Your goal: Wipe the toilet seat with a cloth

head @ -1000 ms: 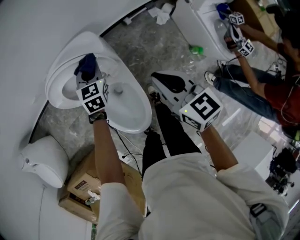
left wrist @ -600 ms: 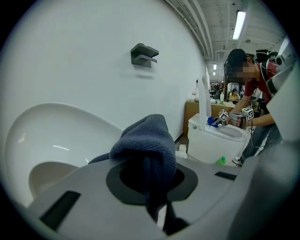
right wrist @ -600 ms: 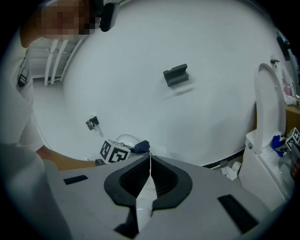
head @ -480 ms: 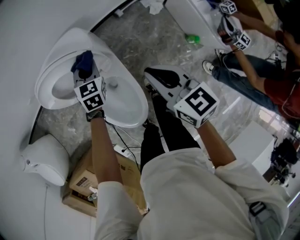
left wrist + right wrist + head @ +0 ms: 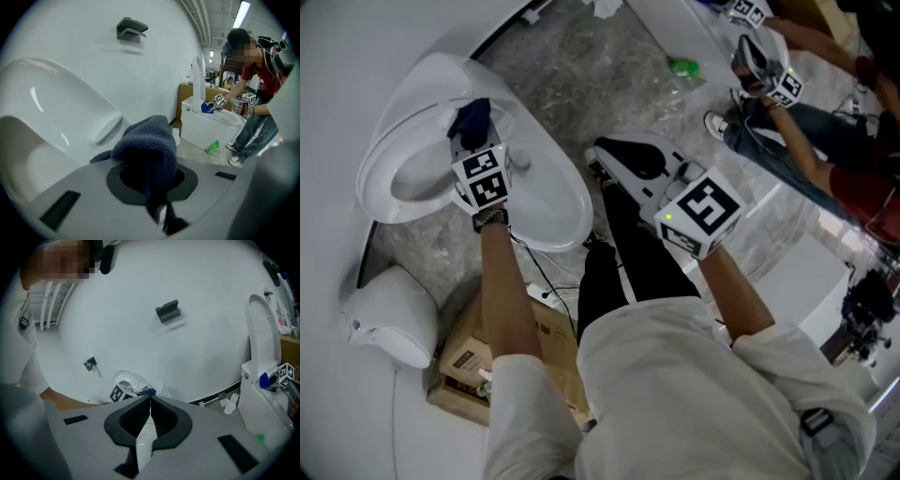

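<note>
The toilet [image 5: 558,211] stands against the white wall. Its raised toilet seat [image 5: 389,155] is just by my left gripper [image 5: 478,148], whose jaws pinch the dark blue cloth [image 5: 472,119]. My right gripper [image 5: 150,404] hangs aside, jaws together on nothing. I'd press the cloth flat on the rim and follow its curve slowly, keeping a firm grip.

The person wears a pale cream short-sleeved shirt [image 5: 675,394], filling the head view from 4 to 7 o'clock; black trousers [image 5: 628,267] show just above it; a dark wristband [image 5: 490,218] circles the left wrist; a grey buckled strap [image 5: 818,420] sits at 4 o'clock. The left gripper [image 5: 472,141] and right gripper [image 5: 605,155] are light grey with black pads; each carries a white cube of black square markers; the right cube [image 5: 701,217] shows a green light at its 9 o'clock edge.
</note>
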{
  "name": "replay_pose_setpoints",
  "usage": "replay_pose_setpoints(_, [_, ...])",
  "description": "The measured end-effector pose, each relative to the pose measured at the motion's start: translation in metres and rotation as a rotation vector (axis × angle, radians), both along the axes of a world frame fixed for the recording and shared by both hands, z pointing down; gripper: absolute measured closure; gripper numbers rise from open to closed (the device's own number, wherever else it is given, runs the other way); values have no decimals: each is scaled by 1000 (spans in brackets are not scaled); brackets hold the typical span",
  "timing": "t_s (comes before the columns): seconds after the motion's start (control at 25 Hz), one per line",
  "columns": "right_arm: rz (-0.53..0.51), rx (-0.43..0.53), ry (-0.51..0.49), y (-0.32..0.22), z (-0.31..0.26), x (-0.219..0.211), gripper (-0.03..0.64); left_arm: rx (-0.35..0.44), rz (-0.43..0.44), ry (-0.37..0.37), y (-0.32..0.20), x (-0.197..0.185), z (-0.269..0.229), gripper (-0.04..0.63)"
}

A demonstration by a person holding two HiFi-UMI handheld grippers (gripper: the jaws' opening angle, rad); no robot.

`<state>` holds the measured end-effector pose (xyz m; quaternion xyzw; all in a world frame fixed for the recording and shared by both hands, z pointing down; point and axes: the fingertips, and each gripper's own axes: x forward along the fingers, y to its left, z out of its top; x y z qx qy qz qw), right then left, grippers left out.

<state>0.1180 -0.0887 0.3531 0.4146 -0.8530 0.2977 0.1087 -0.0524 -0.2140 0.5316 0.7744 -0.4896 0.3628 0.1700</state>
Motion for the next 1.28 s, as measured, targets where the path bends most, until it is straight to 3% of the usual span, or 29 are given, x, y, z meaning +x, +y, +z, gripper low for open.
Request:
replay_pose_setpoints(0.52, [-2,-21,5,-2,15,7,588,-76,45,-24,10,14,61,555])
replay_pose_setpoints(0.96, [-5,-51,0,1,26,9,588,-221,83,-65,28,23,109,555])
replay_pose_setpoints(1.28, [-4,-75,3,3,38,11,588,-234,95,-12,33,26,117,555])
